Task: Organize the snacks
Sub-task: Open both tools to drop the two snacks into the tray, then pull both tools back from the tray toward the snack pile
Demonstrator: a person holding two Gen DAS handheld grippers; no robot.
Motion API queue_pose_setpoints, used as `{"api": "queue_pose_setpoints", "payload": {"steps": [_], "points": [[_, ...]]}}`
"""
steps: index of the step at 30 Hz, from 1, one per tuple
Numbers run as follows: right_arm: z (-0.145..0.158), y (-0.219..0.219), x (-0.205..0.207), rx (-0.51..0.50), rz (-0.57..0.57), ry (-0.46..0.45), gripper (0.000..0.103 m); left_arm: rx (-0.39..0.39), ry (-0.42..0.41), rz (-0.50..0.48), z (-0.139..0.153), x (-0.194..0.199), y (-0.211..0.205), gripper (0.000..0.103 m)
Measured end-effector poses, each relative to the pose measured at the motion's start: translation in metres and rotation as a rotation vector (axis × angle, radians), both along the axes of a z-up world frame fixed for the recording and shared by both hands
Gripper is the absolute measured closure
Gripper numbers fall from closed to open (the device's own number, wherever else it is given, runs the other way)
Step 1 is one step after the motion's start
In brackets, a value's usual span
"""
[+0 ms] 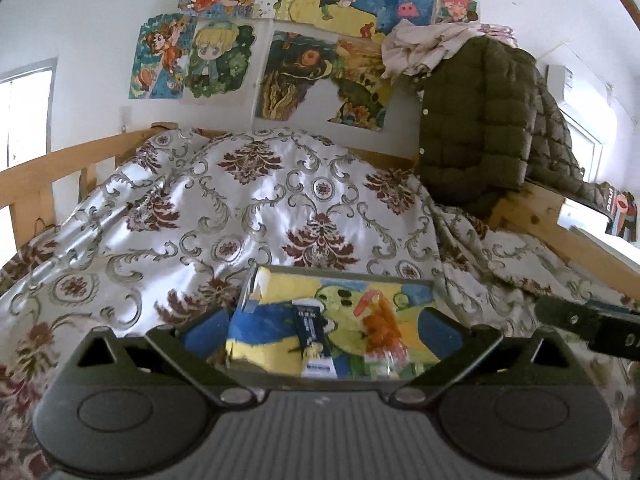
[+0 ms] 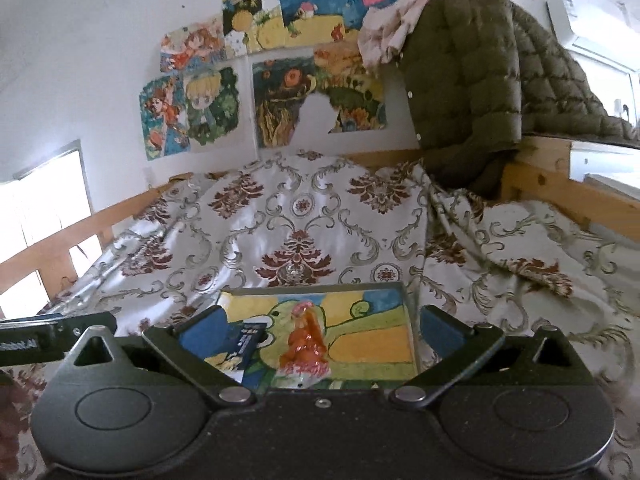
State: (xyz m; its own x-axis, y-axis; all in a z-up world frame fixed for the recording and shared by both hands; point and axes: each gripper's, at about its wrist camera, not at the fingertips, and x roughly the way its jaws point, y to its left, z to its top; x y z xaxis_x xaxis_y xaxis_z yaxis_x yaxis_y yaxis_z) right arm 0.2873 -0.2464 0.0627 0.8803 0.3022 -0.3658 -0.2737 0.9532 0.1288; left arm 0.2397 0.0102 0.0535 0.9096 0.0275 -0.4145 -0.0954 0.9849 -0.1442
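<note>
A shallow tray (image 1: 344,275) with a painted yellow, green and blue picture lies on the bed. In it lie a dark blue snack packet (image 1: 314,336) and an orange snack packet (image 1: 384,332), side by side and apart. My left gripper (image 1: 322,328) hangs above the tray's near edge, open, with nothing between its blue pads (image 1: 204,328). In the right wrist view the same tray (image 2: 412,320) holds the blue packet (image 2: 248,346) and the orange packet (image 2: 306,344). My right gripper (image 2: 322,332) is open and empty too. Each gripper's black finger shows at the edge of the other's view.
A white bedspread (image 1: 280,200) with dark red floral patterns covers the bed in humps. A wooden bed frame (image 1: 48,168) runs around it. An olive quilted jacket (image 1: 488,120) hangs over the right rail. Painted posters (image 1: 224,60) cover the wall behind.
</note>
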Motion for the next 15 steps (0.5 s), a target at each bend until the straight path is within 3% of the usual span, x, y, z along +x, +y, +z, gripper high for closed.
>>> {"api": "queue_pose_setpoints", "payload": {"steps": [8,15], "points": [[-0.004,-0.004,-0.079,-0.049,-0.030,-0.090,0.001,0.041,0.003,-0.015,-0.014,-0.060,-0.007,0.000],[-0.018,-0.005,-0.125,-0.043,-0.052,0.005,0.001,0.057,0.032,-0.010,-0.031,-0.109,-0.006,0.000]]}}
